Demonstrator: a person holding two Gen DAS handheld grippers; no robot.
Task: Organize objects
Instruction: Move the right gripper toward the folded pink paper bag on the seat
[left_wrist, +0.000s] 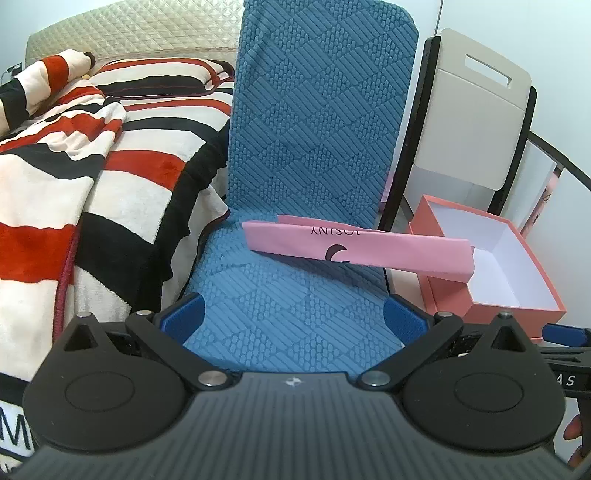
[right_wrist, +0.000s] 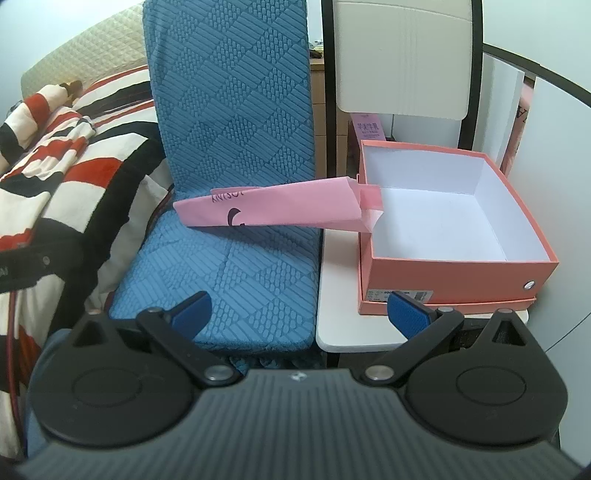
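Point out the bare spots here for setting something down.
Free: the blue chair seat in front of the pink folded paper; the white inside of the open pink box, apart from the corner the paper overhangs; a narrow strip of white seat left of the box. Crowded: the striped blanket.

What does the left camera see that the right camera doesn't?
Only the left wrist view shows the slot handle in the white chair's back and a bit of the right gripper's blue pad.

Only the right wrist view shows the box's label, its metal eyelet and the white seat under it.

Both show the pink bag leaning on the box, the blue chair and the striped blanket.
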